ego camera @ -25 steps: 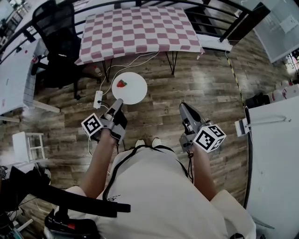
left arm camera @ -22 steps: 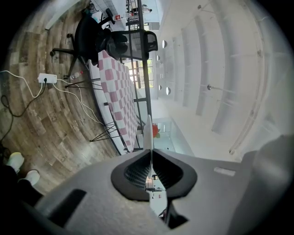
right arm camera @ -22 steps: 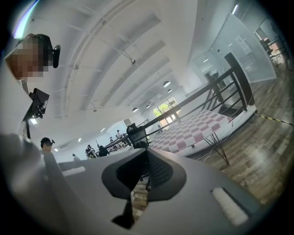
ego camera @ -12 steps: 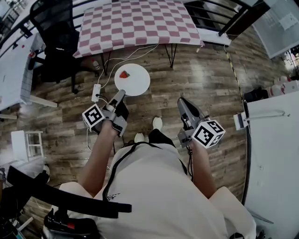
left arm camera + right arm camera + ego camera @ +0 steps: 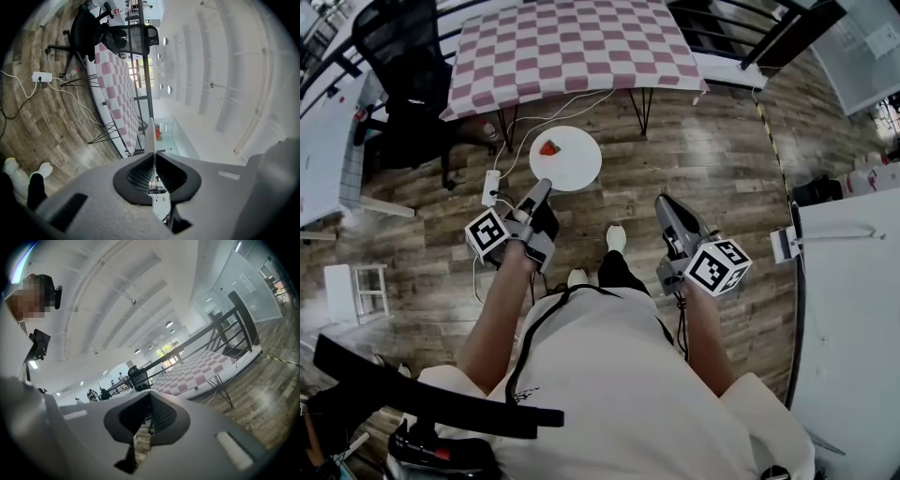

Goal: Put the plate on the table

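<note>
Pinching the plate in my left gripper over wood floor near the checked table, right gripper closed, empty.

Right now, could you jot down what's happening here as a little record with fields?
Carried: round white plate, above the wooden floor
On plate: small red piece, maybe a strawberry
Left claw: shut on the plate's near rim
Right claw: shut, empty
Destination: table with pink-and-white checked cloth, ahead; plate not there yet
</note>
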Demonstrator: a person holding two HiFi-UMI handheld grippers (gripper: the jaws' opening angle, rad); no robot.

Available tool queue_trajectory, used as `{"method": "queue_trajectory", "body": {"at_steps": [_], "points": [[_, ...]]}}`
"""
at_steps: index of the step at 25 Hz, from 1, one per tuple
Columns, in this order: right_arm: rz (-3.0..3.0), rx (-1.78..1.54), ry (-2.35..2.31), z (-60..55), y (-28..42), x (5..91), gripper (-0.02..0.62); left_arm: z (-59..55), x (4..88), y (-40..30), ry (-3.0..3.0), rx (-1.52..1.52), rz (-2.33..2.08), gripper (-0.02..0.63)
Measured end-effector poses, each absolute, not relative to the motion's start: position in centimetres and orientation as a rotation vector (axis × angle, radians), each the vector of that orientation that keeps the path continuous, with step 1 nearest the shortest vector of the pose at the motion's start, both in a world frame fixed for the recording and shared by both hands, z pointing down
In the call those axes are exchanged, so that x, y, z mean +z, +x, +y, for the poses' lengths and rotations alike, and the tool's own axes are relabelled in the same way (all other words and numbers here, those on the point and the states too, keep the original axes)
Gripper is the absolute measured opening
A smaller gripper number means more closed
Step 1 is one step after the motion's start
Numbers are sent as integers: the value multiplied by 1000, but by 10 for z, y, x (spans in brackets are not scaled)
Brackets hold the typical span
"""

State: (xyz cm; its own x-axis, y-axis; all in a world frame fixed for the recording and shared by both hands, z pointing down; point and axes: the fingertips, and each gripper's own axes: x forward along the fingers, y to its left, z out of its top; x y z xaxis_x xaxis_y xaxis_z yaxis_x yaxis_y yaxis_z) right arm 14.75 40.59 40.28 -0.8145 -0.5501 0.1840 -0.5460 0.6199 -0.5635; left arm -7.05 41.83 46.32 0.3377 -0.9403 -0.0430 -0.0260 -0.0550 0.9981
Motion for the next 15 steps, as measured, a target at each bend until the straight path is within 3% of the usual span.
{"method": "queue_trajectory", "body": {"at_steps": [15], "points": [[2880,-1016,-802,262,155,415,8,292,465,-53,1384,-1020,-1026,23]]}}
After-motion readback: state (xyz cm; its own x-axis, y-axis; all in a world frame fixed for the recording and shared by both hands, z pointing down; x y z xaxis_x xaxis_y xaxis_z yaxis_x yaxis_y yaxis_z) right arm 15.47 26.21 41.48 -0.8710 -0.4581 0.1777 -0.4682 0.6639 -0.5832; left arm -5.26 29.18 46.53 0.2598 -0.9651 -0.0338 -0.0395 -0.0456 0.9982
